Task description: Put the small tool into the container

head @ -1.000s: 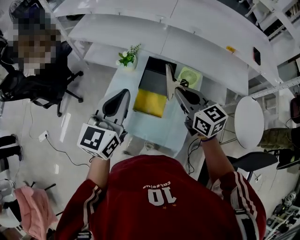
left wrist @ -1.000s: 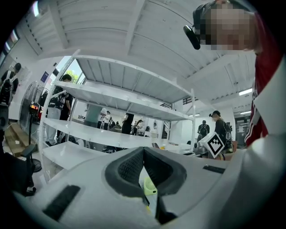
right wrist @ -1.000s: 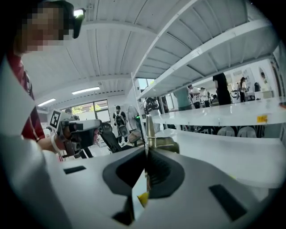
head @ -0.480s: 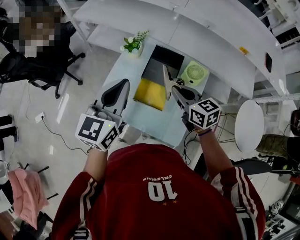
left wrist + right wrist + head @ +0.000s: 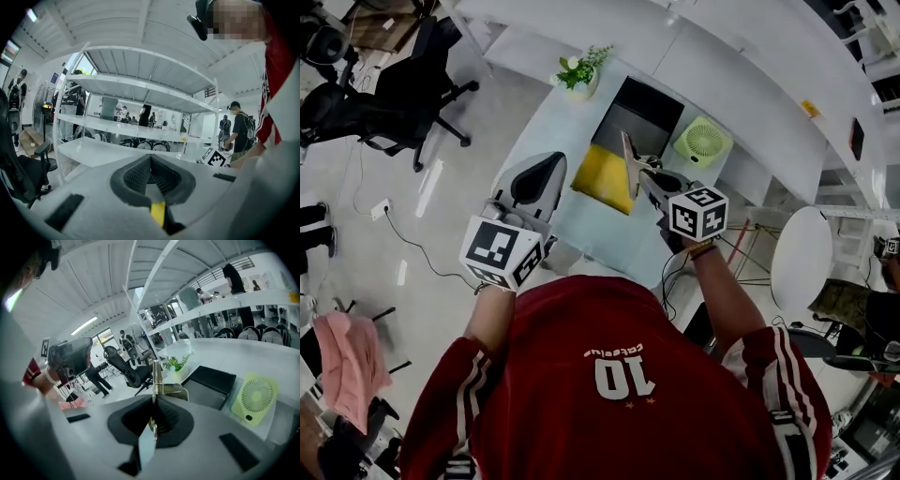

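My right gripper (image 5: 647,178) (image 5: 154,401) is shut on a small flat metal tool (image 5: 628,161) (image 5: 156,376), whose blade sticks out past the jaws. It hovers over the pale table (image 5: 534,131) where a yellow pad (image 5: 602,178) meets the black container (image 5: 649,105) (image 5: 213,379) with a grey floor. My left gripper (image 5: 542,169) (image 5: 151,158) hangs over the table's left edge. It is tilted up toward the shelves, shut, with nothing between its pads.
A potted plant (image 5: 581,70) (image 5: 177,364) stands at the table's far left corner and a green fan (image 5: 705,142) (image 5: 255,397) to the right of the container. White shelving (image 5: 750,66) runs behind the table. Office chairs (image 5: 389,98) stand at the left, a round white table (image 5: 802,258) at the right.
The head view has swung, so the table sits higher in the picture. The right gripper with the tool has drifted slightly left over the yellow pad's edge. The left gripper keeps its place.
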